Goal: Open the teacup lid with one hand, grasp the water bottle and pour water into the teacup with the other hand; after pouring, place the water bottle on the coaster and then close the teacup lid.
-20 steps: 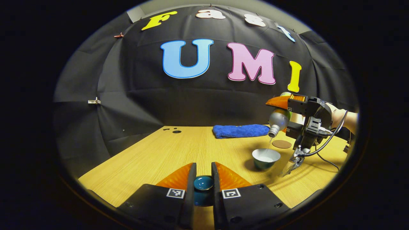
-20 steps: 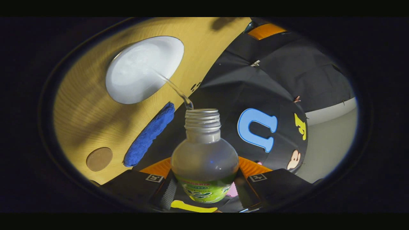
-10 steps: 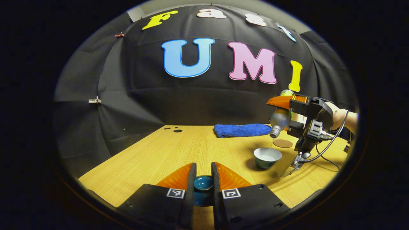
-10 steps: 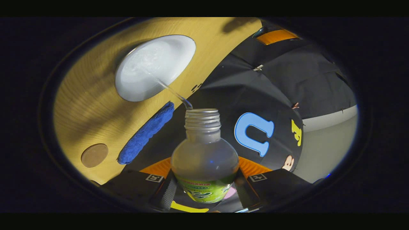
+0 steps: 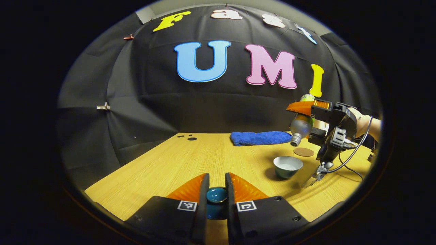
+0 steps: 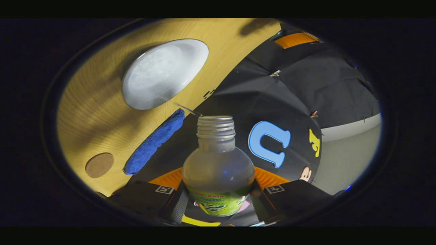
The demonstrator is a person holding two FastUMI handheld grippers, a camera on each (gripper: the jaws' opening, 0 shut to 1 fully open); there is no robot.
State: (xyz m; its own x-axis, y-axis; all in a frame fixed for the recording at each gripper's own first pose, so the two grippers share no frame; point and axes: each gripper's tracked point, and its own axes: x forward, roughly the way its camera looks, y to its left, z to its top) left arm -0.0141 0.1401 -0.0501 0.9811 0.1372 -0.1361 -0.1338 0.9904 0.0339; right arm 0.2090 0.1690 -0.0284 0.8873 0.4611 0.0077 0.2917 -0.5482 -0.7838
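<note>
So my right claw (image 6: 218, 190) is pinching the clear plastic water bottle with the green label (image 6: 218, 170), orange fingers pressed on both sides of its body, neck tipped down toward the teacup. The teacup, a small round teal one with a pale inside (image 5: 288, 166), sits open on the light wooden table (image 5: 190, 163) with water in it. A thin stream (image 6: 180, 106) runs from the uncapped threaded mouth toward the cup's rim; in the right gripper view the cup (image 6: 165, 73) is right off the bottle's mouth.

My left claw (image 5: 217, 194) is squeezed onto the teal teacup lid (image 5: 217, 195), holding it low over the table, well apart from the teacup, on the near side of it.

The round brown coaster (image 5: 304, 151) lies just beyond the teacup, nothing on it. The folded blue towel (image 5: 260, 138) is farther back from the teacup, near the booth wall. From the left gripper view the bottle (image 5: 300, 126) hangs above the teacup and slightly behind it.
</note>
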